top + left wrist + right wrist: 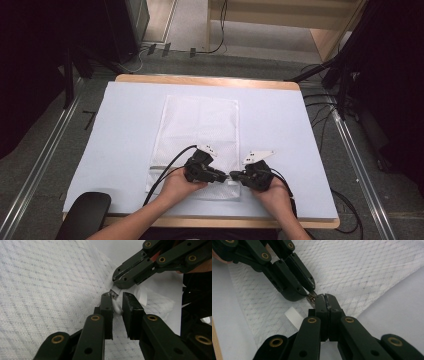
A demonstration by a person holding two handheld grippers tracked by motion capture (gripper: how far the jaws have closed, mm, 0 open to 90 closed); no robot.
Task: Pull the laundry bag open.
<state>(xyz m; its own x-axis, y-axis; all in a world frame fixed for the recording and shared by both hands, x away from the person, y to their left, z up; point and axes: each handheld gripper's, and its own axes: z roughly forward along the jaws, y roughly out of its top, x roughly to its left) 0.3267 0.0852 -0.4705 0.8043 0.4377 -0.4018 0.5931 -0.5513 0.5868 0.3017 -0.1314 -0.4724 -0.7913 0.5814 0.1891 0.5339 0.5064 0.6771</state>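
A white mesh zip bag (197, 132) lies flat on the pale blue table (120, 130), and both grippers meet at its near edge. My left gripper (224, 176) (117, 305) has its jaws a narrow gap apart, and the white zipper pull (118, 308) spans that gap from pad to pad. Its small metal slider (311, 298) shows at the jaw tips. Tip to tip with it, my right gripper (233, 176) (327, 299) is shut on the bag's edge, pinching a white fabric tab (115, 291).
A black rounded object (85, 210) sits off the table's near left corner. A white ribbon end (294, 316) lies on the mesh beside the right gripper. Cables (165, 167) trail from both grippers across the table. Stands and cables crowd the floor around the table.
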